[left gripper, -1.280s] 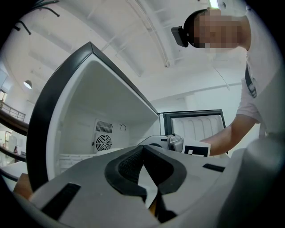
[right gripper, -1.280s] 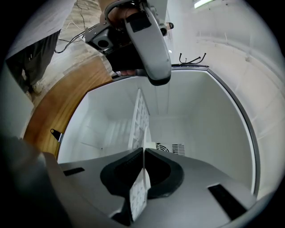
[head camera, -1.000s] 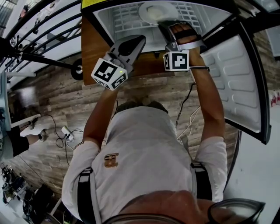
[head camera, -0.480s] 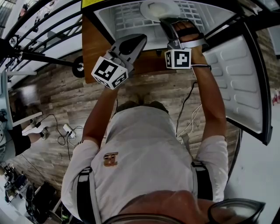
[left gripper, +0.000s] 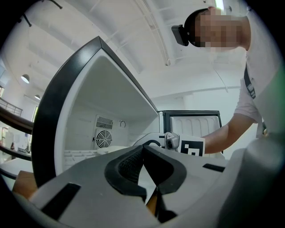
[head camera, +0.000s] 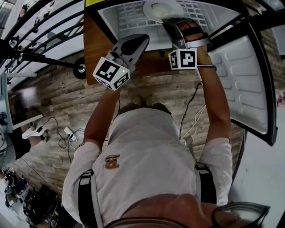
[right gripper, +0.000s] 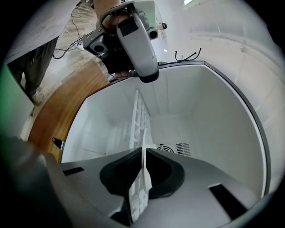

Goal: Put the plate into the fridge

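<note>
My right gripper [head camera: 168, 21] reaches into the open fridge [head camera: 111, 20] and is shut on the rim of a white plate [head camera: 161, 9]. The plate hovers just above the white wire shelf [head camera: 129, 18]. In the right gripper view the plate [right gripper: 145, 171] stands edge-on, pinched between the two dark pads of the gripper [right gripper: 143, 153], with the wire shelf [right gripper: 139, 113] beside it. My left gripper [head camera: 139, 41] hangs in front of the fridge opening, shut with nothing in it. In the left gripper view its jaws [left gripper: 143, 150] meet.
The fridge door [head camera: 242, 80] stands open at the right. A wooden panel [head camera: 95, 49] forms the fridge's left side. A fan grille [right gripper: 171, 148] sits on the fridge's back wall. Cables [head camera: 67, 136] lie on the wood floor, and black railings [head camera: 40, 31] run along the left.
My right gripper has carried the plate slightly deeper into the fridge. The left gripper has barely moved.
</note>
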